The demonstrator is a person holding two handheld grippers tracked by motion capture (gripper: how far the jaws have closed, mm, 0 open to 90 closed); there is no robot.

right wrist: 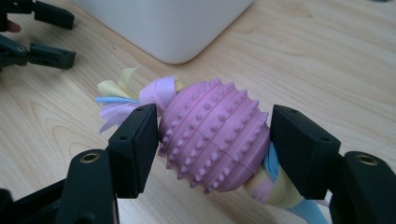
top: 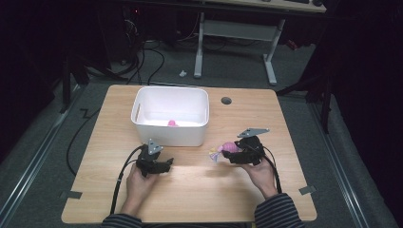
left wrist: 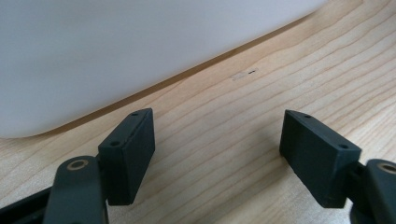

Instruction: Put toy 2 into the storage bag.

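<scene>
Dim and dark all around the wooden table (top: 199, 190), lit from above. Soft, slightly blurred high view. Sharper close views; pale glare on the white bin (left wrist: 116, 51) beyond the left claw (left wrist: 217, 156). Short shadows under both claws.

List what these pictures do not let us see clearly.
- High view: small pink object inside the white plastic bin, too small to identify.
- Right gripper view: fleece tails of the pink knobbly rubber toy, partly hidden by the right gripper fingers.
- Left gripper view: bin top cut off.
</scene>
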